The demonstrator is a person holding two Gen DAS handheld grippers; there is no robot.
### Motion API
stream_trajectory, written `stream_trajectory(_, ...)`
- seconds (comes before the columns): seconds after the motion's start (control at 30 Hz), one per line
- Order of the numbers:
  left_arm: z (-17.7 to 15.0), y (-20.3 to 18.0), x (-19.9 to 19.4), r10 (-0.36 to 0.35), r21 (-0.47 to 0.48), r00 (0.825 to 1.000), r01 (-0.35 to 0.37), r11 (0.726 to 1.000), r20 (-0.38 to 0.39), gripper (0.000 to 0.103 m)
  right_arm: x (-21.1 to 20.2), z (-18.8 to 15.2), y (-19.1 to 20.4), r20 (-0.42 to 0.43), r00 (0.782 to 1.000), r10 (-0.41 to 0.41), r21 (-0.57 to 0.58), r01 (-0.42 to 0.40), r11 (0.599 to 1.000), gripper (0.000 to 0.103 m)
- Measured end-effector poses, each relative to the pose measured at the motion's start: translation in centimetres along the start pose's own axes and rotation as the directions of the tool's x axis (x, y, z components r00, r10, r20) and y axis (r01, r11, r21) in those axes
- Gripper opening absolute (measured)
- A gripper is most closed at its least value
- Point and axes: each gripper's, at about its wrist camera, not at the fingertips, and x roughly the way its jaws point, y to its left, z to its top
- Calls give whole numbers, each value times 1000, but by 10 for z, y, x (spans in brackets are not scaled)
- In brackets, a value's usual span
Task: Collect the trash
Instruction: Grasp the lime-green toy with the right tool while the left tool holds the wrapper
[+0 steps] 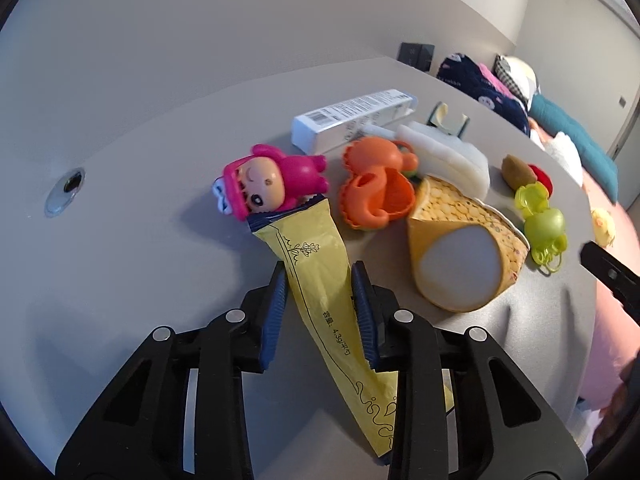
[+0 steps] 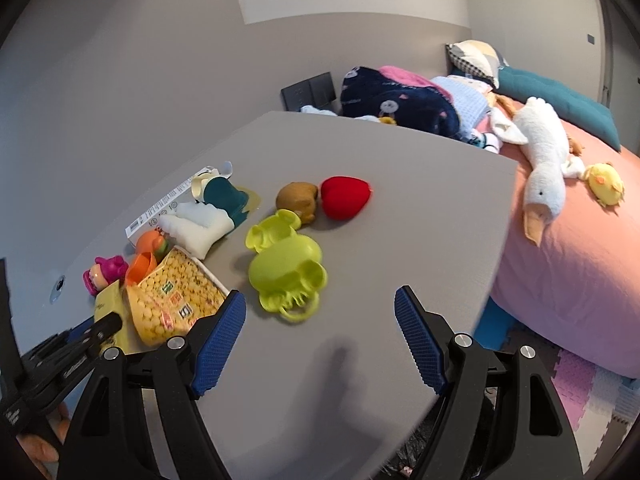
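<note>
One yellow sachet, one corn bag, one white box, one pink doll, one orange toy, one green toy, one kiwi, one red fruit

- Pink doll: on grey table, 9 o'clock of orange toy.
- Green toy: 7 o'clock of red strawberry.
- White goose plush: on pink bed.

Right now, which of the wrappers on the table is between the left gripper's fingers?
The long yellow sachet, clamped in the left gripper; the corn-print packet lies free beside it.
</note>
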Motion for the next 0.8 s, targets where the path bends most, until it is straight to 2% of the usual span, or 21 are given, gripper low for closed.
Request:
stream_trajectory(0.4, -3, 2, -4, -60, 26, 998, 59, 998, 10, 30, 50, 18, 21, -64, 997, -46, -43, 44, 998, 77)
stream_trajectory(0.43, -3, 1, -3, -68, 25, 998, 68, 997, 7, 29, 53, 17, 21, -71, 996, -52, -47, 48, 998, 75)
stream_trajectory(0.47, -2, 2, -3, -78, 23, 997, 78, 997, 5, 28, 55, 17, 21, -77, 996, -54, -51, 50, 997, 63)
stream_trajectory(0.5, -2, 1, -2, -83, 21, 997, 83, 996, 5, 28, 57, 15, 22, -83, 995, -61, -60, 56, 997, 57)
stream_trajectory(0.57, -1, 0, -1, -88, 19, 996, 88, 996, 4, 28, 55, 15, 24, -78, 993, -84, -75, 78, 994, 57)
stream_trajectory(0.8, -3, -1, -5, -106, 2, 994, 106, 994, 4, 28, 39, 1, 19, -75, 996, -51, -53, 47, 997, 57)
